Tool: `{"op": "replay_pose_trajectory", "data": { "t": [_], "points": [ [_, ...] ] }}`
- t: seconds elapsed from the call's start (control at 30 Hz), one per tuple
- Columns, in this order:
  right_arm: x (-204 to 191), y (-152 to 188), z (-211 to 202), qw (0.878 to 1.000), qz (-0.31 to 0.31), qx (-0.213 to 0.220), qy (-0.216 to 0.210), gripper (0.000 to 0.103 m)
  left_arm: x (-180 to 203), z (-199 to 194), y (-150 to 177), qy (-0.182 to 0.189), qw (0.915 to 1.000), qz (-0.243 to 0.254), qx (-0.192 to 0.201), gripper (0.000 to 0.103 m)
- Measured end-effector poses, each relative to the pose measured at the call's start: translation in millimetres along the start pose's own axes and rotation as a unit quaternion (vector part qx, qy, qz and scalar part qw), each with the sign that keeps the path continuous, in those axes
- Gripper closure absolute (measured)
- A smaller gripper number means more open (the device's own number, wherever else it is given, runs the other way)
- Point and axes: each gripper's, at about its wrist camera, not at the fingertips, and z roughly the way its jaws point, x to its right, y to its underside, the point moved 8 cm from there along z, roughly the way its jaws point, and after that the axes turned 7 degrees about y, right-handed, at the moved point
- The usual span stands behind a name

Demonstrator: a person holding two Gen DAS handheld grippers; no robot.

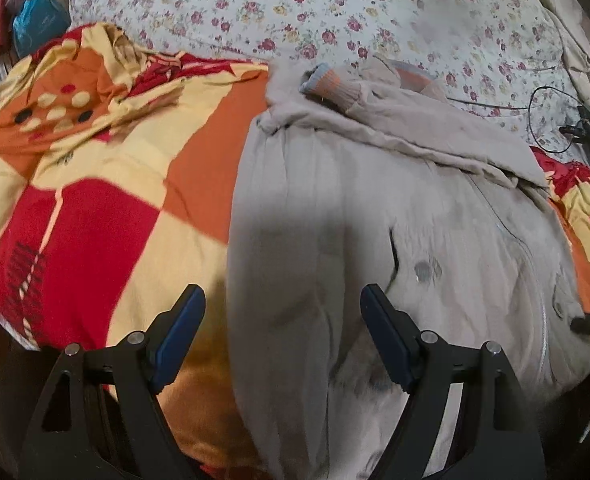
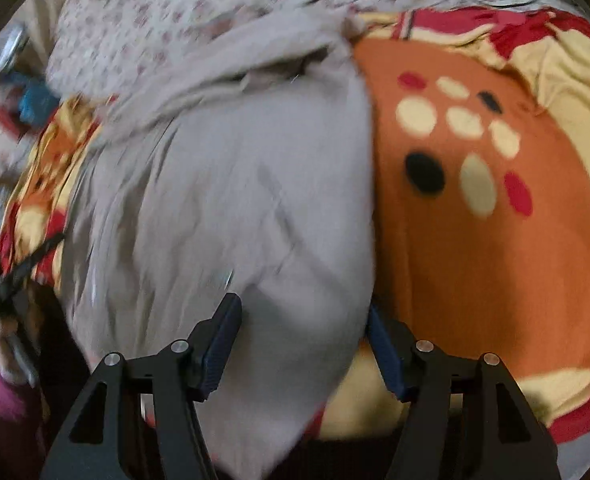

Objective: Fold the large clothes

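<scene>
Coat: grey coat [image 1: 335,216] lying on the patterned blanket [image 1: 107,168], collar toward 12 o'clock.
Left gripper [image 1: 283,320]: jaws spread, gripping nothing.
Right gripper [image 2: 303,334]: jaws spread, coat edge between, unpinched.

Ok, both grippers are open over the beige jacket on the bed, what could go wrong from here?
1. The right gripper straddles the beige jacket edge right beside the orange patterned blanket; closing there may pinch the blanket too.
2. The left gripper is open over smooth padded fabric with no edge between its pads, so a grab could slip.
3. The ribbed cuff lies folded loosely on top; lifting could spill the sleeve out.
</scene>
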Motion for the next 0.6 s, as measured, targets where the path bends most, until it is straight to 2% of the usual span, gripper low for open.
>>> {"op": "replay_pose_trajectory", "data": {
  "t": [0.07,0.17,0.3,0.37,0.43,0.47,0.53,0.6],
  "points": [
    [-1.1,12.0,-12.5,1.000,-0.014,0.003,-0.004,0.035,-2.5,-3.0,8.7,0.001,1.0000,0.001,-0.007,0.023],
    [6.6,15.0,-25.7,0.999,0.019,0.028,-0.028,0.027,-5.8,-7.3,22.3,0.005,0.9999,0.000,-0.015,0.023],
    [4.2,19.2,-15.1,0.998,0.029,0.024,-0.043,0.027,-7.8,-8.3,45.5,0.022,0.9988,-0.008,-0.042,0.023],
    [3.3,21.5,-12.0,0.996,0.046,0.030,-0.069,0.028,-10.0,-8.0,54.9,0.027,0.9981,-0.016,-0.053,0.023],
    [-12.4,24.1,-7.8,0.993,0.047,0.029,-0.103,0.066,-14.3,-7.5,62.4,0.029,0.9975,-0.026,-0.058,0.023],
    [-18.4,25.1,-8.8,0.993,0.038,0.031,-0.107,0.098,-16.5,-7.4,65.9,0.029,0.9972,-0.032,-0.061,0.023],
    [-26.6,19.0,-22.7,0.993,0.012,0.067,-0.093,0.098,-18.3,-7.9,71.4,0.036,0.9963,-0.044,-0.065,0.023],
    [-23.5,5.0,-47.0,0.988,0.015,0.116,-0.104,0.098,-15.8,-9.0,80.2,0.049,0.9948,-0.050,-0.073,0.023]
  ]
}}
